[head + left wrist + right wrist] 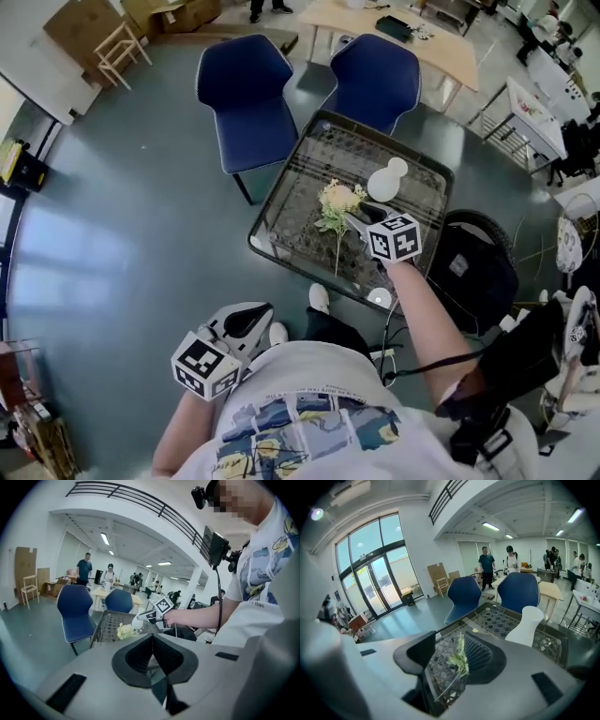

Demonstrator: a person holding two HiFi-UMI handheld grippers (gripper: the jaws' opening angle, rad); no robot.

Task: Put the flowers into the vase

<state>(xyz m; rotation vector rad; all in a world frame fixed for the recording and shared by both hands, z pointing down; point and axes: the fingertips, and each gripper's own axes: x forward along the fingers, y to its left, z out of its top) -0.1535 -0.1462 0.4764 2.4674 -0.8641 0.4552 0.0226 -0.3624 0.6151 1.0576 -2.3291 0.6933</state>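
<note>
On the glass-topped lattice table (287, 178) a spray of cream flowers (337, 201) lies flat, stem toward the person, and the white vase (387, 179) stands upright just beside the blooms. Over the stem hangs the right gripper (354, 221), jaws wide apart with the leafy stem between them, neither pad closed on it. By the person's waist, well apart from the table, the left gripper (246, 322) has its jaws pressed together on nothing. Two blue chairs (246, 89) stand at the table's far side. A black bag (473, 258) sits on the grey-green floor (141, 187) beside it. Tall glazed doors (375, 569) line one wall of the large hall
</note>
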